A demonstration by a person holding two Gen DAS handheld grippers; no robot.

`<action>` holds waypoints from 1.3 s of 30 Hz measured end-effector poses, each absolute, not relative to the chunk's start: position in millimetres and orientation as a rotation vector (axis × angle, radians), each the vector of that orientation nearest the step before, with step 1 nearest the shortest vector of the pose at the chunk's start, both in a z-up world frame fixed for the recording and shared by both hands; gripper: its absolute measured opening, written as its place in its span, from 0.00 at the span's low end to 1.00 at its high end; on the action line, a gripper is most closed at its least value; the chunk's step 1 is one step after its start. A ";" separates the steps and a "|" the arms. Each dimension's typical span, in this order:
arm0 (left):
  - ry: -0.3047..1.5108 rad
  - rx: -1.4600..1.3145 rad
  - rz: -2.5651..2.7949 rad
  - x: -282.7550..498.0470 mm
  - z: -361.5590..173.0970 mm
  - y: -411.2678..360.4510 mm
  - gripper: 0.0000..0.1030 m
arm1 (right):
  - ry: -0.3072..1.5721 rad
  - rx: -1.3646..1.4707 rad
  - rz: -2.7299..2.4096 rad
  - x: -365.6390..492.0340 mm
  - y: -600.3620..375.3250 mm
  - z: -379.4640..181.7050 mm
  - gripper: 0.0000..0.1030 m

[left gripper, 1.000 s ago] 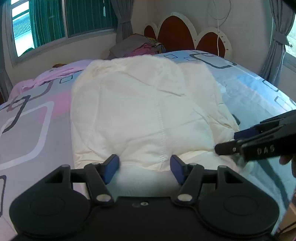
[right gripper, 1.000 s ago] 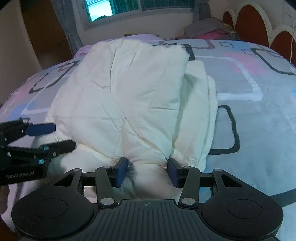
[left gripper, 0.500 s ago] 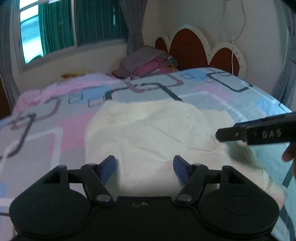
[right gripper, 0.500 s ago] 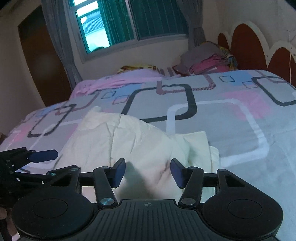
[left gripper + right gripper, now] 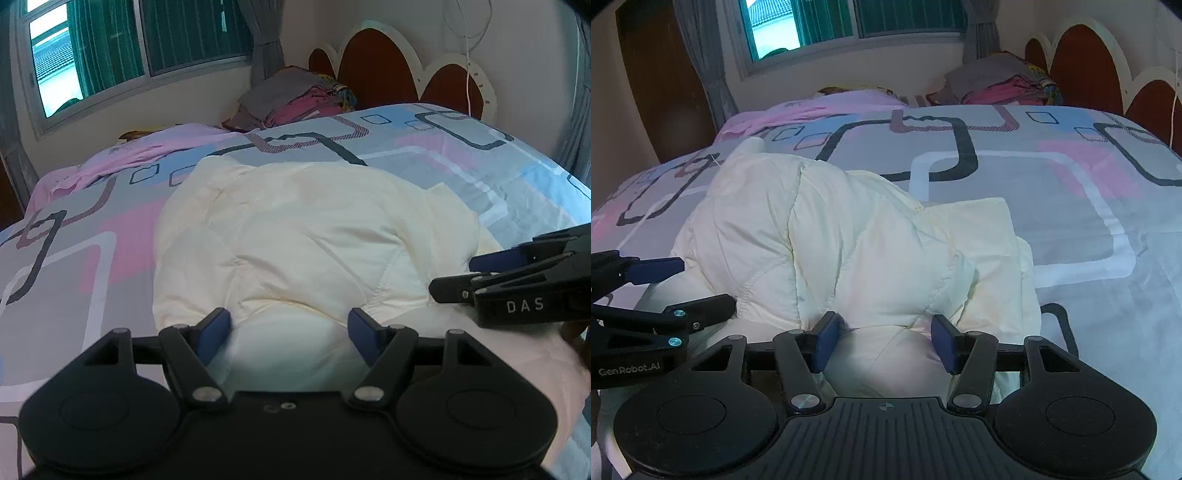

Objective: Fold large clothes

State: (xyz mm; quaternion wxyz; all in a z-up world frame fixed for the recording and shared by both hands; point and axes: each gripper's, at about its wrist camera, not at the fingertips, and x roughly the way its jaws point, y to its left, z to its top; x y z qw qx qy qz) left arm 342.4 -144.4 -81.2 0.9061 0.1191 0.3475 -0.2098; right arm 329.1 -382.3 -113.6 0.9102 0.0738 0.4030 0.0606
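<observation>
Left gripper [image 5: 290, 334] stands with its jaws apart over the near edge of the cream quilted jacket [image 5: 306, 236], puffy fabric bulging up between the blue pads [image 5: 214, 334] with no clear pinch on it. To its right, the right gripper [image 5: 882, 341] is likewise spread, straddling a swell of the same hem, and I judge it is not clamped either. The jacket lies folded into a plump bundle on the patterned bedspread [image 5: 1052, 192], near the edge closest to the person, with a flatter flap poking out on its right side. It looks light, soft and springy, with a smooth shell that may slip; it will likely puff back open, so a deep bite on the stitched hem or a seam should hold better than a pinch on loose padding. Compared with a second ago, the bundle reads shorter and thicker, bare bedspread now shows beyond it, and both sets of jaws stand a little wider.
</observation>
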 end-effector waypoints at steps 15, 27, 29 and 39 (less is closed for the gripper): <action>0.765 -0.037 -0.409 317.5 -75.3 -50.3 1.00 | 0.808 0.667 0.073 264.1 -500.2 -115.1 0.96; 0.939 -0.392 -0.497 341.3 -110.5 -22.5 1.00 | 0.819 1.060 0.226 260.3 -519.9 -174.2 1.00; 0.949 -0.413 -0.498 343.2 -114.8 -20.6 1.00 | 0.818 1.055 0.259 262.1 -515.5 -175.1 1.00; 0.963 -0.434 -0.550 348.2 -119.9 -29.3 0.89 | 0.914 0.890 0.375 291.2 -485.5 -175.3 1.00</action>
